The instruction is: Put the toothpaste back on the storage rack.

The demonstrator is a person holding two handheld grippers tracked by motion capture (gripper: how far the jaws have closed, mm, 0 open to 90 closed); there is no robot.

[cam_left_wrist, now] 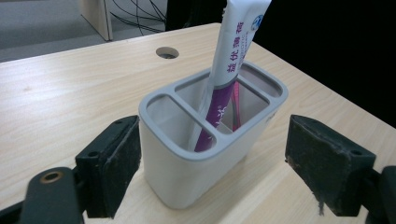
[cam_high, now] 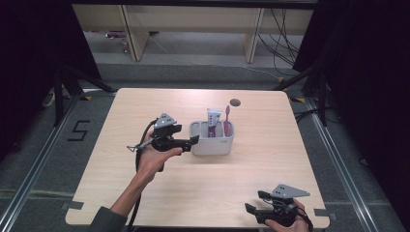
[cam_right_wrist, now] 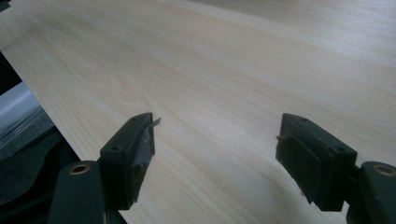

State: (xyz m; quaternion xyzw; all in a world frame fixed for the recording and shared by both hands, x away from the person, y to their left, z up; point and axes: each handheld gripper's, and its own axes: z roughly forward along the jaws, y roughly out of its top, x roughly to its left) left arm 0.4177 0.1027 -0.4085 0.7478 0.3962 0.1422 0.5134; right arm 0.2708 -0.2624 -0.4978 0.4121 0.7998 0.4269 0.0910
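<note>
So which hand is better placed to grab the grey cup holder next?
Probably the left. The left gripper is right beside the holder, its open jaws on either side of it. The right gripper sits far off near the table edge.

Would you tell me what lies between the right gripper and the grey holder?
Nothing: in the high view, only bare table separates the right gripper from the grey holder.

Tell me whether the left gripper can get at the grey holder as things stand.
Probably yes: the left gripper is open, with the grey holder already between its jaws and nothing in the way.
</note>
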